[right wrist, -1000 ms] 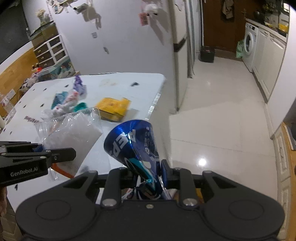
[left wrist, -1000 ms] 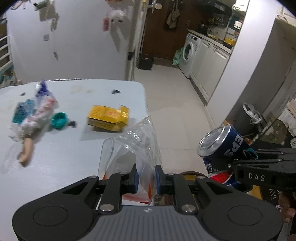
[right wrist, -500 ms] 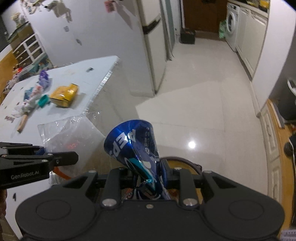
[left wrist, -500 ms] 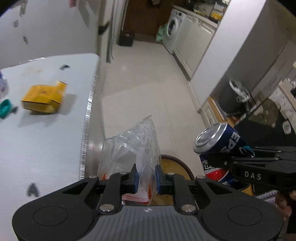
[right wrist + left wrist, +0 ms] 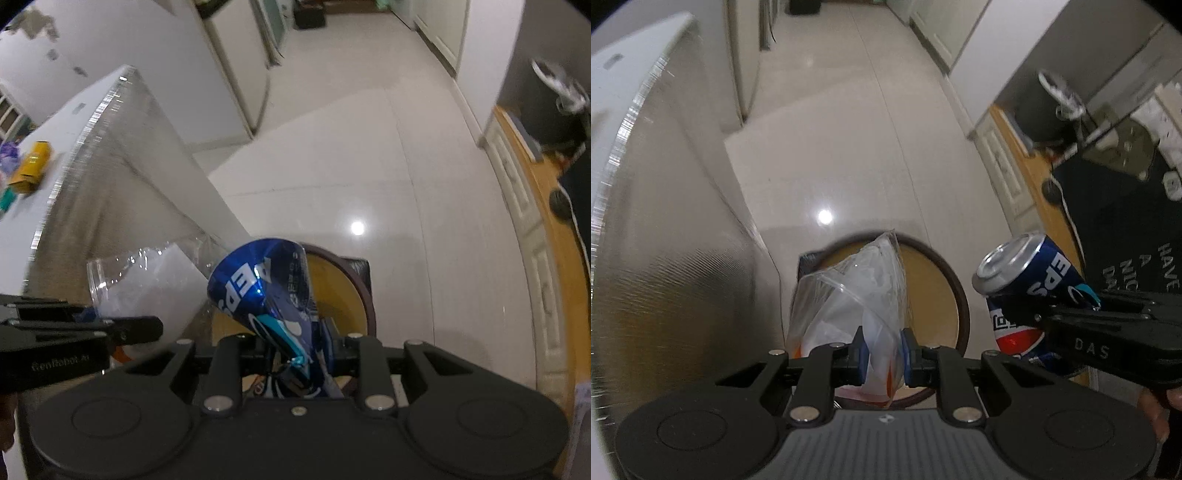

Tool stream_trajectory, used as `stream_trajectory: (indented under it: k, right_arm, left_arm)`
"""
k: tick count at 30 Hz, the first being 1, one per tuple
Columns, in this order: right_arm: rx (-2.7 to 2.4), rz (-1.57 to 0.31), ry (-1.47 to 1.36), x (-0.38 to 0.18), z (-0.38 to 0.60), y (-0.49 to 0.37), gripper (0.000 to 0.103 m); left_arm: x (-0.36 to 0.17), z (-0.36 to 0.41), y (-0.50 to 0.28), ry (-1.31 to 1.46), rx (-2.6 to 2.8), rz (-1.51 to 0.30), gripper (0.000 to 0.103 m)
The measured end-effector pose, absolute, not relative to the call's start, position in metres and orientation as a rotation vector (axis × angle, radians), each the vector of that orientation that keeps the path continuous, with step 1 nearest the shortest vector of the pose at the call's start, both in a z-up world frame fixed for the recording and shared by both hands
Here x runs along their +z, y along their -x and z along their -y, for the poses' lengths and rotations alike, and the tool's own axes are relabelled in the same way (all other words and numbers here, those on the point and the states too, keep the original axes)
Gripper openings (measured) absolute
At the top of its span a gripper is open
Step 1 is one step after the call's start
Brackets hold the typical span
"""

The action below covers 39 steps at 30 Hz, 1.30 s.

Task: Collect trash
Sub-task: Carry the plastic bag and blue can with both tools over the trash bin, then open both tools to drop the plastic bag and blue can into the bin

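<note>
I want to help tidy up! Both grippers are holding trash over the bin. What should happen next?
Probably lower a little, then let go: the left hand-held gripper grips the bag and the right hand-held gripper the can, both above the bin.

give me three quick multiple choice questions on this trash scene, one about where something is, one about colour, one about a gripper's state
1. Where is the round bin?
A. on the table
B. on the floor beside the table, below the grippers
C. on the dark mat

2. What is the main colour of the crushed soda can?
A. green
B. blue
C. yellow

3. What is the left gripper doing?
A. standing open with nothing in it
B. shut on the soda can
C. shut on a clear plastic bag

Answers:
1 B, its brown rim and yellow inside show on the tiles under both held things.
2 B, the can in the right gripper is shiny blue with white letters.
3 C, the bag is pinched between its blue pads.
</note>
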State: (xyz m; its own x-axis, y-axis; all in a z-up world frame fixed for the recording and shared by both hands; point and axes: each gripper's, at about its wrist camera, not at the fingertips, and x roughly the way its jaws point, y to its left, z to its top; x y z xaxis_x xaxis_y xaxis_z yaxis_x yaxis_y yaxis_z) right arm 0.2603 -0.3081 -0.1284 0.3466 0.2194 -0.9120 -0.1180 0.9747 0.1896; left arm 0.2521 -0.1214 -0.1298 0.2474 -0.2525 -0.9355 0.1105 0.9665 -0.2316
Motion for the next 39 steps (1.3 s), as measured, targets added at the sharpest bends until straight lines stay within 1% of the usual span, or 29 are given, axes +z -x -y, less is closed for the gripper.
stream_trajectory:
  k: [11, 17, 22, 31, 37, 39]
  right_arm:
    - [0.077, -1.337, -0.234, -0.225, 0.32, -0.282, 0.026]
    - [0.056, -1.381, -0.236, -0.265, 0.308, -0.291, 0.026]
    - [-0.039, -1.424, -0.297, -0.299, 0.31, -0.298, 0.026]
    - [-0.127, -1.457, -0.37, -0.333, 0.317, -0.312, 0.027]
    - [-0.134, -1.426, -0.327, -0.334, 0.314, -0.309, 0.027]
    - [-0.126, -1.413, -0.305, -0.335, 0.311, -0.309, 0.029]
  left_arm:
    - [-0.213, 0.142, -0.273, 0.099, -0.278, -1.43, 0.018]
    - [-0.257, 0.144, -0.287, 0.113, -0.273, -1.478, 0.018]
    - [-0.289, 0.147, -0.296, 0.123, -0.258, -1.508, 0.019]
    - [-0.325, 0.151, -0.3, 0.12, -0.255, -1.526, 0.019]
    - [-0.339, 0.151, -0.3, 0.11, -0.265, -1.522, 0.019]
    - [-0.344, 0.153, -0.3, 0.101, -0.274, -1.525, 0.019]
